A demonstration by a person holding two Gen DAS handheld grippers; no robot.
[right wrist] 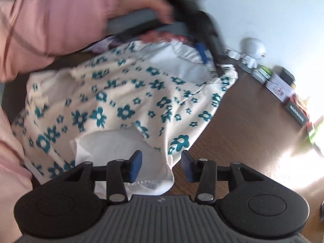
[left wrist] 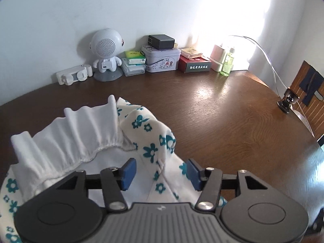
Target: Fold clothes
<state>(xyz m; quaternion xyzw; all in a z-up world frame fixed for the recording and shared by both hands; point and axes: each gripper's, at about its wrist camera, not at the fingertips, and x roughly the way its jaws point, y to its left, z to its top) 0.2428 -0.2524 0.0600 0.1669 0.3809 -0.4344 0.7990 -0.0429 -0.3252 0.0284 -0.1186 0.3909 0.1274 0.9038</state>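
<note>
A cream garment with teal flowers (right wrist: 125,101) and white ruffled trim (left wrist: 77,133) lies on the brown wooden table (left wrist: 222,111). My left gripper (left wrist: 160,174) is open, its blue pads on either side of a raised fold of the flowered cloth (left wrist: 154,147). My right gripper (right wrist: 162,166) is open over the garment's near edge, with white lining (right wrist: 113,145) between the pads. The left gripper (right wrist: 204,54) shows blurred at the garment's far end in the right wrist view, held by a hand in a pink sleeve (right wrist: 50,20).
Along the back wall stand a white robot speaker (left wrist: 106,54), a white bracket (left wrist: 74,75), stacked small boxes (left wrist: 134,62), a lavender tin (left wrist: 162,58) with a black box on it, a red box (left wrist: 195,63) and a green bottle (left wrist: 227,62). A small camera mount (left wrist: 287,101) sits at the table's right edge.
</note>
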